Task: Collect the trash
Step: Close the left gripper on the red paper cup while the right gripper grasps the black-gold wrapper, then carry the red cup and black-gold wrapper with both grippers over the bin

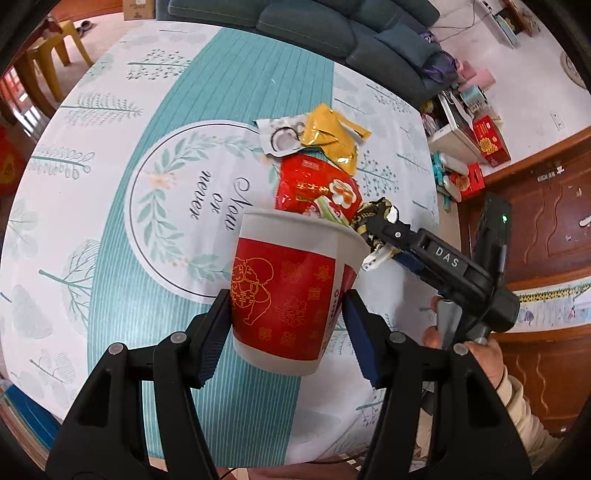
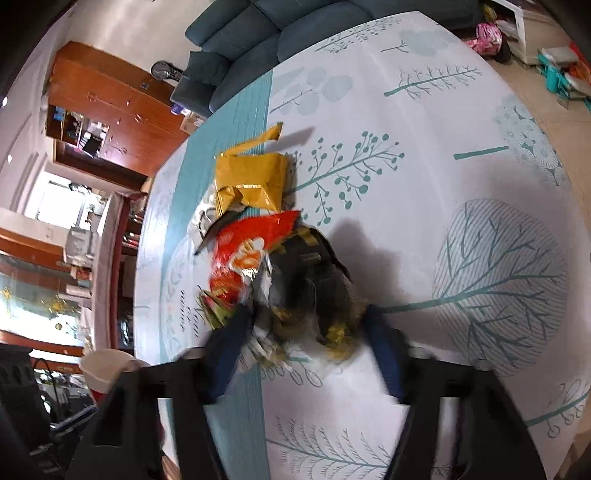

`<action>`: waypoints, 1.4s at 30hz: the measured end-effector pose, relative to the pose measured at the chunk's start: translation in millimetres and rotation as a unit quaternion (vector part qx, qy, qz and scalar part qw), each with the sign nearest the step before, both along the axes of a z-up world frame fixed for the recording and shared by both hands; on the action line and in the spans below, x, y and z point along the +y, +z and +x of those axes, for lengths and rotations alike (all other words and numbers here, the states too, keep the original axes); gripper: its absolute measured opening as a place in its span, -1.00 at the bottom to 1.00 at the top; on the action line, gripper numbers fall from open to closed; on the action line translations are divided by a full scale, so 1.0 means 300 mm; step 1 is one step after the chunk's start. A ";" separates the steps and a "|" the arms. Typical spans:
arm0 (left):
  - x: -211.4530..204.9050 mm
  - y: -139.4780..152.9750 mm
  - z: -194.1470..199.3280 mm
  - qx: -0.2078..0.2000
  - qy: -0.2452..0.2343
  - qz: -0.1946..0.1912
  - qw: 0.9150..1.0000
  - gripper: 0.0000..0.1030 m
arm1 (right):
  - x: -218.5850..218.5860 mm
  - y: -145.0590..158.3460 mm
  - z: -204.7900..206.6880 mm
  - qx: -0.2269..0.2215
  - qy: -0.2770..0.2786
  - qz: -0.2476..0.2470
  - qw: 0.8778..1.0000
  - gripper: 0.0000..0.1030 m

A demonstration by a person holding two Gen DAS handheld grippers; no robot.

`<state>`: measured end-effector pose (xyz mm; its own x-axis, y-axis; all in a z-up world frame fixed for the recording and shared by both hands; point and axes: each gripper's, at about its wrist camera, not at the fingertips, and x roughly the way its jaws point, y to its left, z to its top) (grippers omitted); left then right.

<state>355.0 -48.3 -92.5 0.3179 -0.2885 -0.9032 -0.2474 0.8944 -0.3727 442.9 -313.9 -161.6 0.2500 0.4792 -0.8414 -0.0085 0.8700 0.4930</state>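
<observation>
A round surface (image 1: pixel 110 192) in a white and teal cloth printed with trees fills the room's middle, a dark blue sofa (image 1: pixel 332 29) behind it at twelve o'clock and a brown wooden cabinet (image 1: pixel 546 229) at three o'clock. The left tongs (image 1: pixel 284 332) pinch a red and white paper cup (image 1: pixel 288 295), tilted above the cloth. At the cup's one o'clock, the right tongs (image 2: pixel 306 339) pinch a crumpled dark wrapper (image 2: pixel 310 288), with red (image 1: pixel 314 184), yellow (image 1: pixel 332 136) and white (image 1: pixel 280 136) wrappers lying beyond.
</observation>
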 end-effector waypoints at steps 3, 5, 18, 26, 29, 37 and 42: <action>0.010 -0.002 -0.011 0.001 0.003 0.000 1.000 0.10 | -0.008 0.010 -0.037 -0.013 0.002 0.001 1.000 -0.38; 0.012 -0.005 -0.023 0.002 0.003 0.000 1.000 0.10 | -0.014 0.022 -0.068 -0.018 0.002 0.005 1.000 -0.42; 0.064 0.059 -0.189 -0.029 -0.042 -0.004 0.999 0.10 | 0.020 0.152 -0.480 -0.046 -0.029 0.013 0.998 -0.43; 0.159 0.096 -0.435 -0.051 -0.118 -0.023 0.991 0.10 | 0.158 0.232 -0.927 -0.076 -0.106 0.012 0.991 -0.43; 0.199 0.109 -0.549 -0.061 -0.155 -0.027 0.986 0.10 | 0.230 0.252 -1.079 -0.087 -0.125 0.008 0.988 -0.43; 0.306 0.121 -0.819 -0.082 -0.226 -0.036 0.970 0.10 | 0.403 0.250 -1.417 -0.080 -0.150 -0.009 0.985 -0.43; 0.325 0.122 -0.941 -0.082 -0.254 -0.032 0.963 0.10 | 0.464 0.242 -1.540 -0.064 -0.139 -0.025 0.988 -0.43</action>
<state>72.7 49.2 -55.9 0.2579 -0.4986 -0.8276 0.2836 0.8579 -0.4284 -19.1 -174.7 -89.0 0.4726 0.3360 -0.8147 0.1751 0.8703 0.4604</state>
